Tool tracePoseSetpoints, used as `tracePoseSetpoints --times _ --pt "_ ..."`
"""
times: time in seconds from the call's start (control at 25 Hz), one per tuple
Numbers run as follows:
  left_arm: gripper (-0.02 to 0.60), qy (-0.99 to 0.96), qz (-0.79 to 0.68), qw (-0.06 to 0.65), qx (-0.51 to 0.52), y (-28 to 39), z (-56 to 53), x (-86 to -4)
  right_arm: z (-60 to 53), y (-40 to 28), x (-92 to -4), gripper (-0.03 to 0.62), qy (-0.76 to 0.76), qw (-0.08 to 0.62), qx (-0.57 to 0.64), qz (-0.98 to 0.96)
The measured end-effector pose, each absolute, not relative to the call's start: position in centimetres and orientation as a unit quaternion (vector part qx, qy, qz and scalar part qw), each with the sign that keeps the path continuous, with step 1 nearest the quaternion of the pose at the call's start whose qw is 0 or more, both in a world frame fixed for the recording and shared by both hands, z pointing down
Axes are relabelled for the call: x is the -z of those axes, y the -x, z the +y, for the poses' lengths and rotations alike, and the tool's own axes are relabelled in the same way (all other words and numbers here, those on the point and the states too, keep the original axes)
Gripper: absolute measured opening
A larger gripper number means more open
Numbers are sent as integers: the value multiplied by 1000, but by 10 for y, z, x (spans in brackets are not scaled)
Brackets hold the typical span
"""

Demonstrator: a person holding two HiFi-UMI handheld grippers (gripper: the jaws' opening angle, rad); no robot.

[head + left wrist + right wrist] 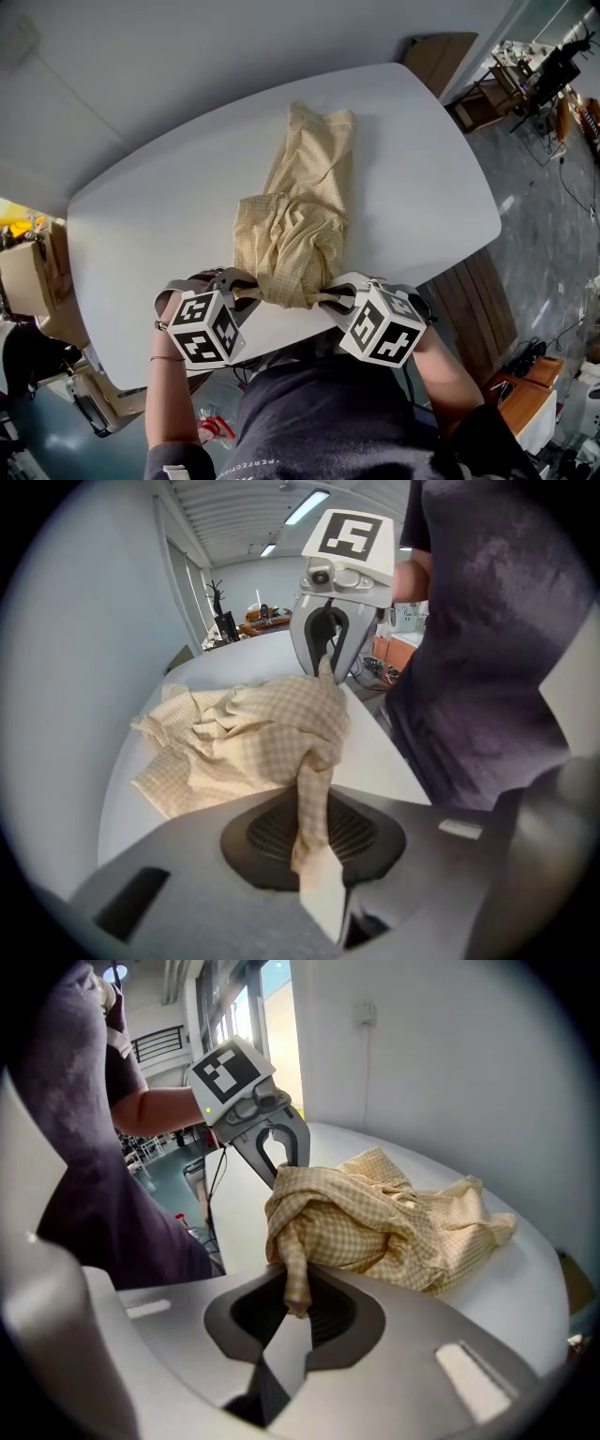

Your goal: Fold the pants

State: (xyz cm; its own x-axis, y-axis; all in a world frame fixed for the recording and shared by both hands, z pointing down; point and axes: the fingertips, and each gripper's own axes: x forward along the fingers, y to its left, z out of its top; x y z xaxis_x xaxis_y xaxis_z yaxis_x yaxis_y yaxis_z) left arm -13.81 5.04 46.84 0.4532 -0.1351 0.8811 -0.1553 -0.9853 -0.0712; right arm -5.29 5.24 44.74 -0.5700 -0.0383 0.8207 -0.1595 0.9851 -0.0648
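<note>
Pale yellow checked cloth: the pants [302,211] are laid lengthwise along the middle of the white table [159,216], from the near edge by the person towards the far edge. The far part lies narrow and fairly flat. The near part is bunched and wrinkled, just inside the near edge.

Left gripper [246,293]: the jaws are closed almost together on a twisted corner of cloth at the near-left of the bundle, and a strip of fabric is seen pinched between the pads in the left gripper view.

Right gripper [336,296]: the same is noted at the near-right corner, with the jaws clamped on a rolled tip of cloth. The two grippers are held close together, with the gathered end of the pants between them.

Progress is judged early to middle. The narrow lie suggests one leg already rests upon the other, though this cannot be confirmed. No crosswise fold is seen yet. Left to do: the gripped end is to be carried over towards the far end, laid down squarely, and released — creases in the near part would then need smoothing.
</note>
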Motion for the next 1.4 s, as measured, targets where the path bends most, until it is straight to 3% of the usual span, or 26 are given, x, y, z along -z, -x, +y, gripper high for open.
tracePoseSetpoints --times 0.2,0.44,0.8,1.12,1.4 --pt "48 -856 -69 53 -510 144 90 -445 88 57 -426 32 -20 438 -111 -892" --pt "49 -857 -71 48 -508 143 83 -402 79 53 -394 32 -50 412 -96 -905" --pt "57 -851 -113 -28 -512 122 -22 -350 -24 30 -349 34 -126 385 -20 -914" --pt "61 -849 -182 -31 -495 109 -120 -352 -117 17 -352 35 -141 359 -20 -922" --pt "122 -822 -341 -52 -454 116 -220 -382 -210 11 -377 38 -207 326 -54 -921"
